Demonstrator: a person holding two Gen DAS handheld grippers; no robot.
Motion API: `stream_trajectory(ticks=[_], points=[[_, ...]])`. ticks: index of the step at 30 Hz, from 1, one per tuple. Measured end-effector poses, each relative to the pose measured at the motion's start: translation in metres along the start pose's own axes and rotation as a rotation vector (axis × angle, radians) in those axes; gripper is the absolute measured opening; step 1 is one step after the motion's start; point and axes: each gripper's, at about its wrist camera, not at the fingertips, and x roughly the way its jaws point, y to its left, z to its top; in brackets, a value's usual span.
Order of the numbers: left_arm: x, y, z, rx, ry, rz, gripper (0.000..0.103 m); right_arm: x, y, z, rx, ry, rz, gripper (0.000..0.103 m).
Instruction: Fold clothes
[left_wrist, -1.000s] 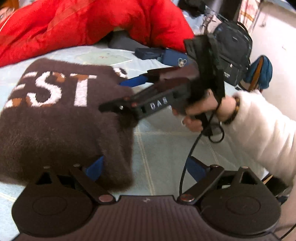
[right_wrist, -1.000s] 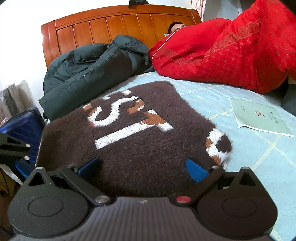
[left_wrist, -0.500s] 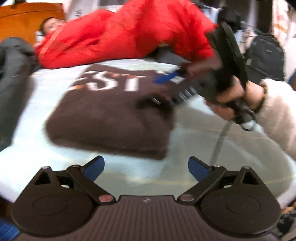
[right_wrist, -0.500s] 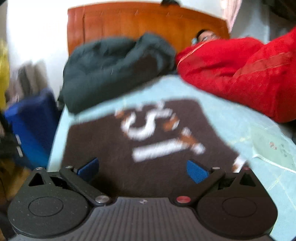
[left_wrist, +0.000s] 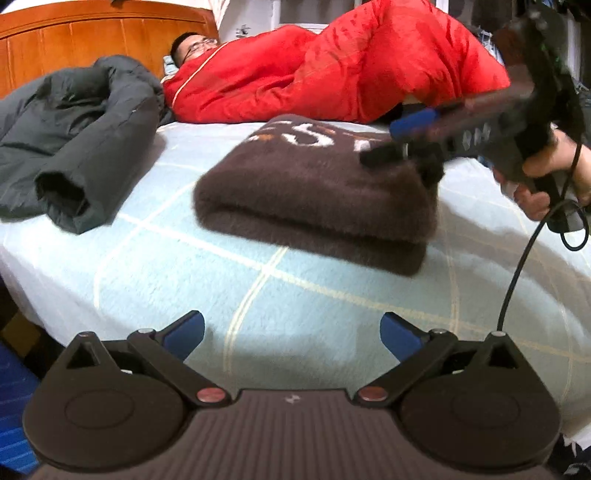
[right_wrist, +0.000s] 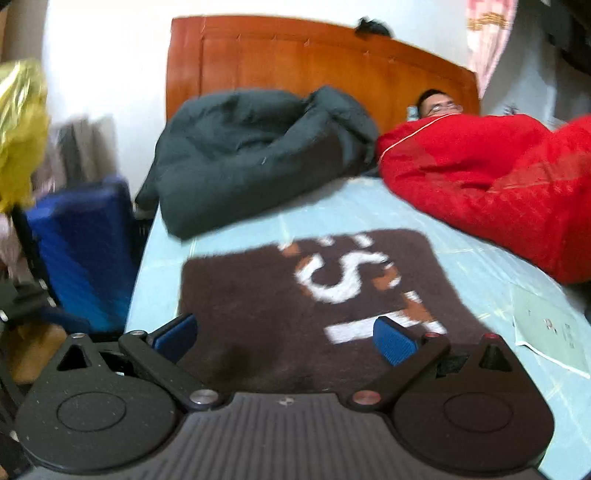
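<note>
In the left wrist view, a dark coat (left_wrist: 74, 147) is being seen lying at nine o'clock on the bed (left_wrist: 184, 266), its sleeve opening turned toward the camera. A wooden headboard (left_wrist: 92, 37) is being shown behind it at eleven o'clock. A person under a red quilt (left_wrist: 332, 70) is lying across the far side, from twelve to one o'clock. The sweater (left_wrist: 314, 195), brown and fuzzy with white letters, is being shown folded flat at the centre of the bed, well apart from the coat. The left hand-held gripper (left_wrist: 291, 334) is being held at six o'clock above bare sheet, its jaws spread wide and nothing between them. At two o'clock the right hand-held gripper (left_wrist: 399, 142) is being held by a hand (left_wrist: 554, 173) over the sweater's right far corner; its blue pad is lifted above the lower finger, and whether fabric is being pinched there cannot be told through the blur. A cable (left_wrist: 517, 280) is hanging down from it.

In the right wrist view, a blue suitcase (right_wrist: 81, 251) is being shown at nine o'clock beside the bed (right_wrist: 240, 232). The coat (right_wrist: 258, 155) is lying at eleven o'clock against the headboard (right_wrist: 295, 55). The sweater (right_wrist: 314, 302) is being seen at the centre, just beyond the right hand-held gripper (right_wrist: 284, 338), whose fingers are standing wide apart with sweater pile showing behind the gap. The quilt (right_wrist: 498, 184) is lying at two o'clock, and a paper (right_wrist: 550, 332) is lying at four o'clock, beside the sweater.
</note>
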Motion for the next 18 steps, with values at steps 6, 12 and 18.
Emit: stream_trajectory(ticks=[6,12,18], points=[[0.003,0.012,-0.013,-0.023,0.032,0.047,0.102,-0.002,-0.001,-0.023,-0.002,0.055,-0.018,0.103],[0.006,0.014,-0.018,-0.036,0.031,0.050,0.102,-0.010,-0.035,0.000,0.082,0.010,-0.084,0.103],[0.006,0.017,-0.026,-0.045,0.027,0.064,0.102,0.020,-0.086,-0.014,0.235,0.081,-0.110,0.103]])
